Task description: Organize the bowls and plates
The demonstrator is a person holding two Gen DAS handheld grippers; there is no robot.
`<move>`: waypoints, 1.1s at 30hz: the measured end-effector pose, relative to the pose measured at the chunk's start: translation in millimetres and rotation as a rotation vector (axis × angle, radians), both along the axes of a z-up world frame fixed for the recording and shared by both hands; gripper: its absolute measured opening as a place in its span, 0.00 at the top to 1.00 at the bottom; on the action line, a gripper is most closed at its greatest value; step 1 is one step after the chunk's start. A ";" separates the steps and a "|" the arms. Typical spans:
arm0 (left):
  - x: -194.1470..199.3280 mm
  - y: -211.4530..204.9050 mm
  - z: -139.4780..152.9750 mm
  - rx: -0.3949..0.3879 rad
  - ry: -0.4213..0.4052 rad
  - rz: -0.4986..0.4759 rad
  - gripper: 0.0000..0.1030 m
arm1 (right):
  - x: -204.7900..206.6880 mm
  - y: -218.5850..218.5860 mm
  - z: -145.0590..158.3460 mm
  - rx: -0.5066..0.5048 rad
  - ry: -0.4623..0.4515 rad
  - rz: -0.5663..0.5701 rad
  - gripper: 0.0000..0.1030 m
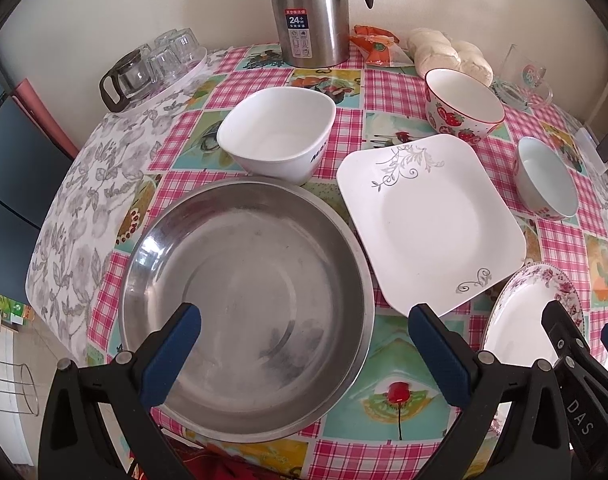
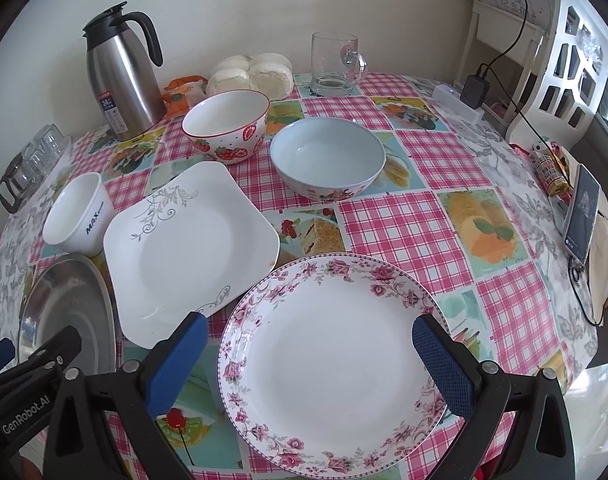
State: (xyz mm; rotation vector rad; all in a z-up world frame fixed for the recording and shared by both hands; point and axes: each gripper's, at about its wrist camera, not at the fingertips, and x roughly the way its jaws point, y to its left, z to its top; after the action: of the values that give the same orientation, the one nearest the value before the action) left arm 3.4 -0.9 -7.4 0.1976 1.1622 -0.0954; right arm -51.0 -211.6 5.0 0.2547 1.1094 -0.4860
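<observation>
Through the left wrist camera, the left gripper (image 1: 304, 334) hangs with its jaws spread wide and empty over the near side of the steel basin (image 1: 245, 304), which sits at the near left of the bench (image 1: 388, 356). Just beyond the basin stands the white square bowl (image 1: 277, 134). To the right lies the square plate (image 1: 430, 220), its near left corner close by the basin's rim. The strawberry bowl (image 1: 464, 106) and the pale blue bowl (image 1: 546, 178) stand farther off to the right, and the floral plate (image 1: 520, 320) shows at the near right edge.

Through the right wrist camera, the right gripper (image 2: 310, 344) is likewise wide open and holds nothing, poised above the floral plate (image 2: 332, 364). The square plate (image 2: 187, 248) lies just to its left, the two nearly touching. The pale blue bowl (image 2: 328, 158) and strawberry bowl (image 2: 225, 126) sit beyond, apart from each other.

Nothing looks stacked yet, so I'd judge the sorting is only beginning. The likely next move is to pinch a plate by its rim, which calls for coming down low at the edge with one jaw under the lip.
</observation>
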 end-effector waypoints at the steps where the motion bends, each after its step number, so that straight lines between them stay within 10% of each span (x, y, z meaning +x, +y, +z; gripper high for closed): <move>1: -0.2 -0.3 0.0 0.000 0.000 0.000 0.00 | 0.0 0.1 0.1 0.000 0.000 0.000 0.00; 33: -2.3 -1.3 7.7 -0.005 -0.027 -0.005 0.00 | -0.5 7.6 7.1 -0.013 -0.033 0.033 0.00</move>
State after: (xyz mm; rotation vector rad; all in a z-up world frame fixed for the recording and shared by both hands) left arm 1.1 -2.2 0.3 0.1965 1.1344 -0.0995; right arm -51.4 -204.0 12.1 0.2317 1.0768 -0.4583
